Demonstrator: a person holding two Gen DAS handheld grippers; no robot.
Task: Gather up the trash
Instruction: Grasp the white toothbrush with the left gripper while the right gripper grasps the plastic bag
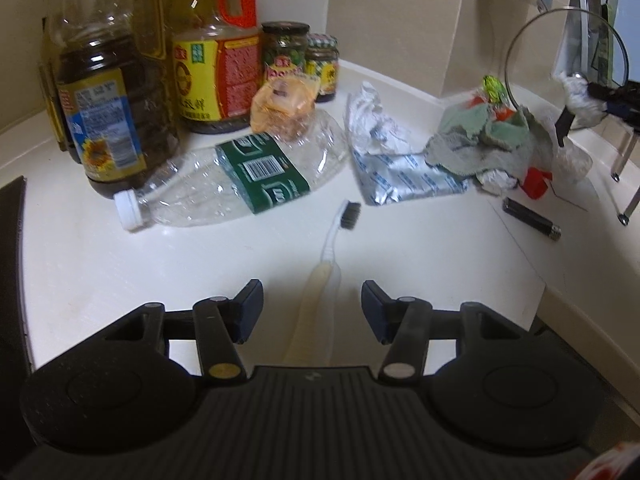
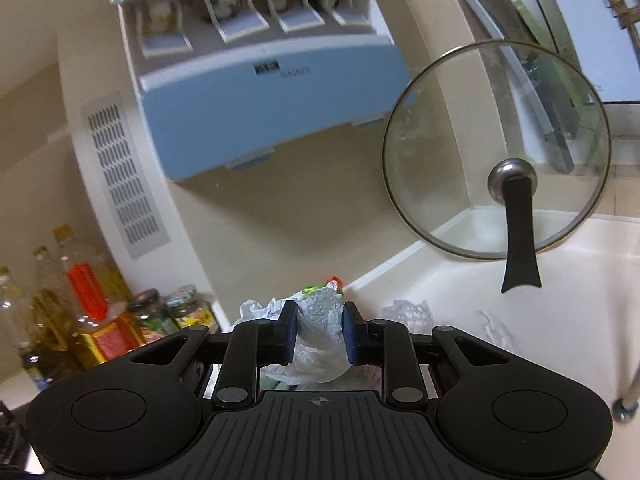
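Observation:
My left gripper (image 1: 312, 304) is open above the white counter (image 1: 120, 264), with the handle of a white toothbrush (image 1: 340, 232) lying between its fingers and touching neither. Beyond it lie a crushed clear bottle (image 1: 240, 184) with a green label, an orange wrapper (image 1: 284, 108), a crumpled silver pouch (image 1: 400, 176) and a grey-green rag (image 1: 488, 140) over red and clear scraps. My right gripper (image 2: 320, 336) is shut on a crumpled white paper towel (image 2: 320, 344), held above the counter's back right corner. The left wrist view shows that towel (image 1: 578, 94) at the far right.
Oil bottles (image 1: 108, 112) and jars (image 1: 286, 48) stand at the back left. A glass pot lid (image 2: 496, 152) leans upright at the right wall. A blue dispenser (image 2: 256, 64) hangs above. A black cylinder (image 1: 532, 220) lies near the counter's right edge.

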